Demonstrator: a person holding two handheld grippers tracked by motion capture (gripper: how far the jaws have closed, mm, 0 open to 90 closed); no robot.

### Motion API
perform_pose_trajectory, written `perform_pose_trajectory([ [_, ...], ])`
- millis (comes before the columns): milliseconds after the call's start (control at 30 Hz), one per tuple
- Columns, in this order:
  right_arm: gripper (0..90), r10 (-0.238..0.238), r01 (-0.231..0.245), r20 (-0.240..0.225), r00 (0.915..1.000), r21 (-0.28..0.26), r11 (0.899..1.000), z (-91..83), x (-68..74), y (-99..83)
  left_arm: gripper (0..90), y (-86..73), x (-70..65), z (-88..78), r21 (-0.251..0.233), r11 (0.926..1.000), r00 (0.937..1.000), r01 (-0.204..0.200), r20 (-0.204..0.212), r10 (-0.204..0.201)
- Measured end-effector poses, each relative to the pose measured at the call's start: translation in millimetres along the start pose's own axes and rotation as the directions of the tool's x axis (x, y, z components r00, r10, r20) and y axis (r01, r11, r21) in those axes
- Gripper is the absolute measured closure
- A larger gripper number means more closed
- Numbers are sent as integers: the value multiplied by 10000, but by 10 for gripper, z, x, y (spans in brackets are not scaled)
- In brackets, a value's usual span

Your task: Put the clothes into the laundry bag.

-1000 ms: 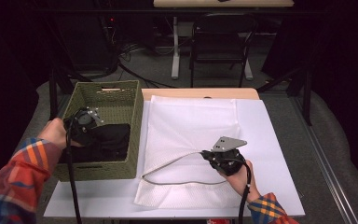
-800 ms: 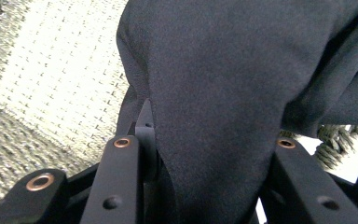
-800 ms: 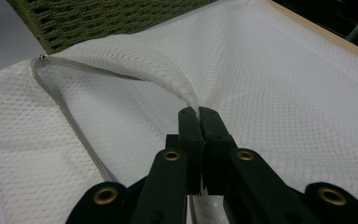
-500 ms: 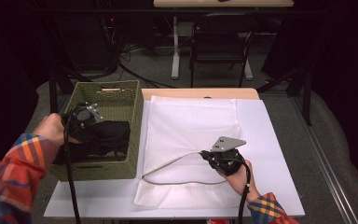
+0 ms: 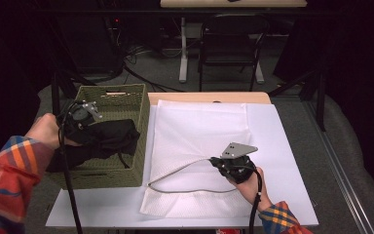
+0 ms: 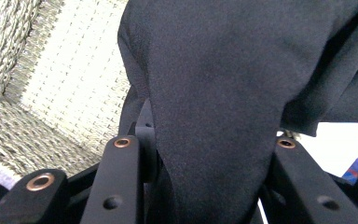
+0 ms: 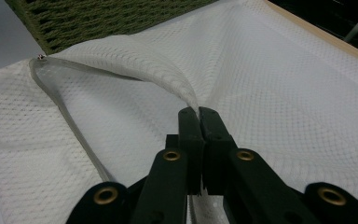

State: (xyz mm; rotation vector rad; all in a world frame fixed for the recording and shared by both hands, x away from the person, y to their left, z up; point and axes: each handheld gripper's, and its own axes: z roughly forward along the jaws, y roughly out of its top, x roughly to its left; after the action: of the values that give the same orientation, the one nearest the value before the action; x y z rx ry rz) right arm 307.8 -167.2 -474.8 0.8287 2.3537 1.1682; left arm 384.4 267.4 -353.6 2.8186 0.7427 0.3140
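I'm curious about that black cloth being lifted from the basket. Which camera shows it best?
The high view: the whole black cloth hangs from the left tool over the green basket. The left gripper view gives only a close-up of dark fabric between the jaws. The right gripper view looks at the white mesh bag.

Black garment [image 5: 102,139] over basket; white mesh bag [image 5: 204,131] flat
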Motion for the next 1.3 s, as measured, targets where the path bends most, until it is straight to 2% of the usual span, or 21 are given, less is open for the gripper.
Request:
perform_pose_trajectory([
  [233,889,-31,31,-11,10000,14,10000,-1,5,1,626,14,-89,-88,44,9999,9999,-132,-70,132],
  [500,888,-39,39,26,10000,17,10000,-4,3,1,626,-3,-160,-177,85,10000,10000,11,-97,-10],
  [633,890,-33,32,35,10000,10,10000,-5,3,2,626,-24,-200,-223,-71,10000,9995,22,-300,-24],
  [767,889,-50,50,58,10000,2,10000,-9,8,3,626,-37,-240,-259,-51,10000,9998,-18,-187,17],
  [867,890,-52,52,42,10000,-10,10000,-9,3,1,626,-34,-284,-289,-75,9999,9996,71,-268,-73],
  [1100,889,-55,55,66,10000,-9,10000,-12,3,2,626,-54,-366,-336,-272,9996,10000,-8,0,8],
  [1300,889,-72,71,85,9999,9,10000,-11,7,3,626,-51,-448,-365,-310,9995,10000,32,68,-30],
])
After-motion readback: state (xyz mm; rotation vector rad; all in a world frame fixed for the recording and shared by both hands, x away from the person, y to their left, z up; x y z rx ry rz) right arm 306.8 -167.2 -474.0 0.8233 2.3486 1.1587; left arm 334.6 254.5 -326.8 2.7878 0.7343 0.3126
